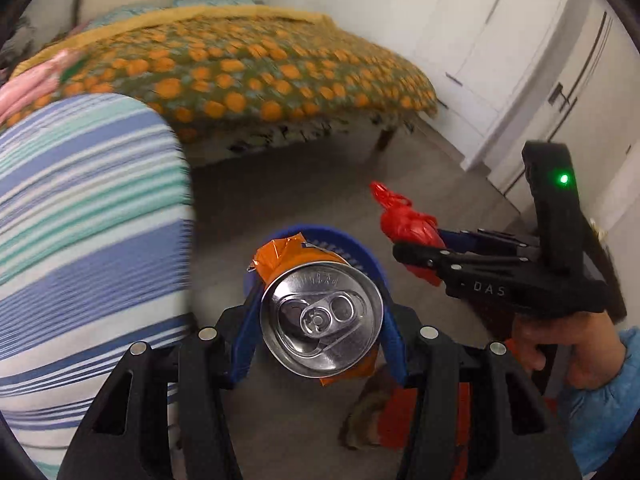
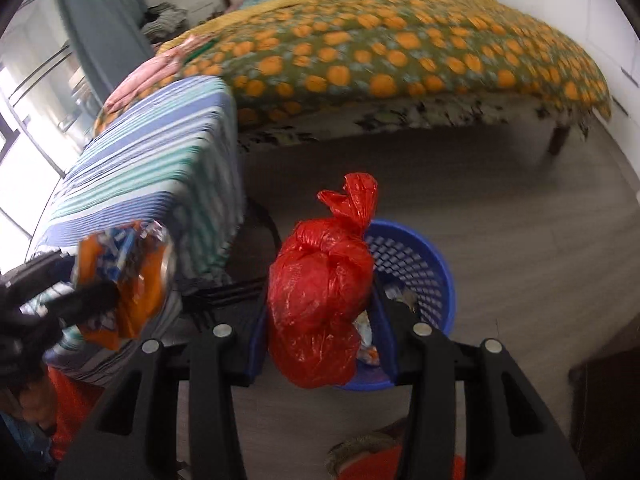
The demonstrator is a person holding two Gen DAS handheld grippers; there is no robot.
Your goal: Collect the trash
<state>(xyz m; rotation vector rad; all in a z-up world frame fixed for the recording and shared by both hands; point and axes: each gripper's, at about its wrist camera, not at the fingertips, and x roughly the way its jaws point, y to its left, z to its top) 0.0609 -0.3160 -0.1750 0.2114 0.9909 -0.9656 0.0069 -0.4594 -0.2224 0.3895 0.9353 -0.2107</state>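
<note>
My left gripper (image 1: pixel 320 320) is shut on a crushed orange soda can (image 1: pixel 320 320), its silver top facing the camera, held above the blue mesh basket (image 1: pixel 340 240). My right gripper (image 2: pixel 320 320) is shut on a knotted red plastic bag (image 2: pixel 320 304), held at the left rim of the same basket (image 2: pixel 416 264), which holds some scraps. The right gripper with the red bag (image 1: pixel 404 224) shows in the left wrist view, to the right of the can. The can (image 2: pixel 124 280) in the left gripper shows at the left of the right wrist view.
A table draped in a blue, green and white striped cloth (image 2: pixel 160 168) stands to the left. A bed with an orange-patterned cover (image 2: pixel 400 52) lies behind. White cupboards (image 1: pixel 500 40) line the right wall. The floor is grey. An orange and brown thing (image 2: pixel 380 456) lies on the floor below.
</note>
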